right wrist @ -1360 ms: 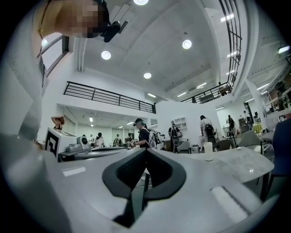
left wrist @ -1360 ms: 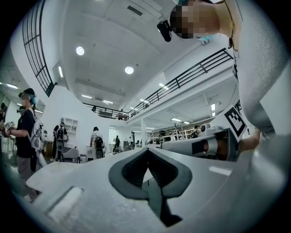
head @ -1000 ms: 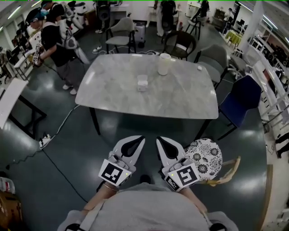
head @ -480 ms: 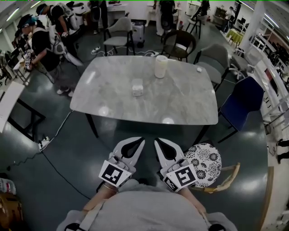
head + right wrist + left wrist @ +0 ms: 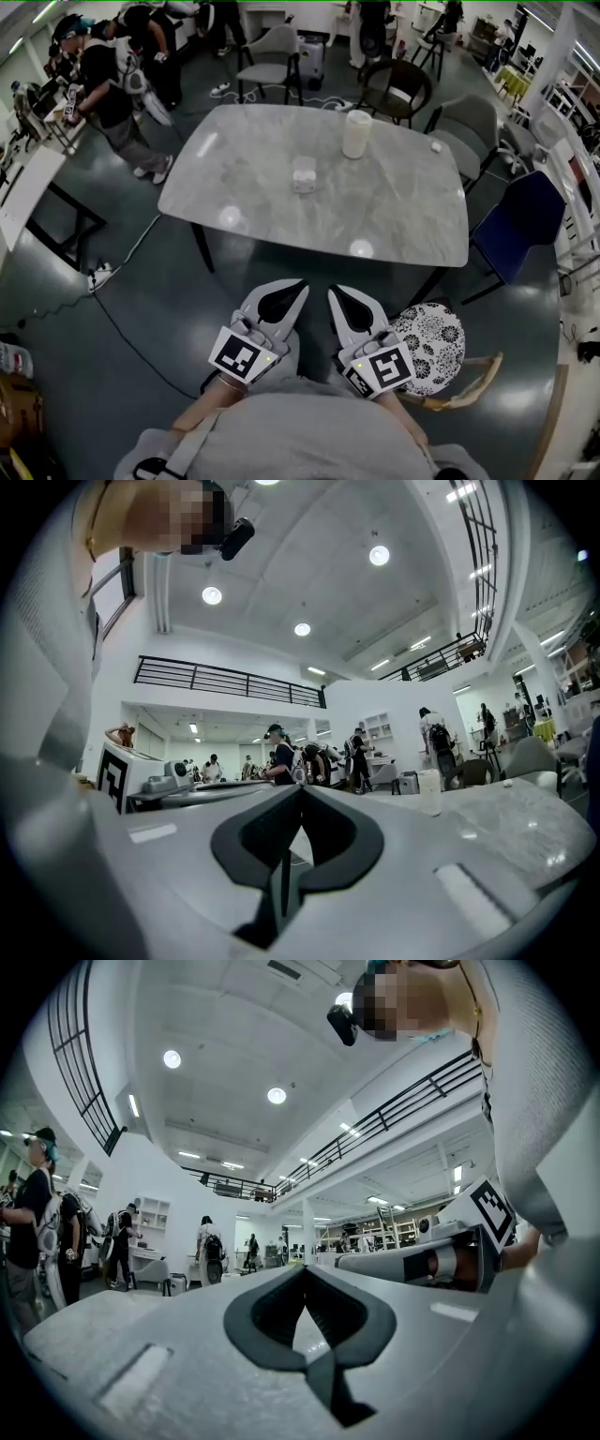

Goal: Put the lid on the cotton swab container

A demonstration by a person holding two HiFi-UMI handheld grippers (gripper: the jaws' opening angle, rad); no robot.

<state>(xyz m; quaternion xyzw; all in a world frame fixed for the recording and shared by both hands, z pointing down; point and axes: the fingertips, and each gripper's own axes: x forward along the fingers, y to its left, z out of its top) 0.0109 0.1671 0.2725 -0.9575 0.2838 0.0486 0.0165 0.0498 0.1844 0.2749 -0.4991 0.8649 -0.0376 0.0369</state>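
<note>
Marble table (image 5: 281, 202), scattered chairs (image 5: 527, 220), glossy dark floor (image 5: 75, 394)

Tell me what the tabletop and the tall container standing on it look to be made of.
Tabletop: grey veined stone or a stone-look slab, polished; bright light spots mirror in it. Tall container: probably whitish plastic with a dull finish, but it is too small in view to be sure.
</note>
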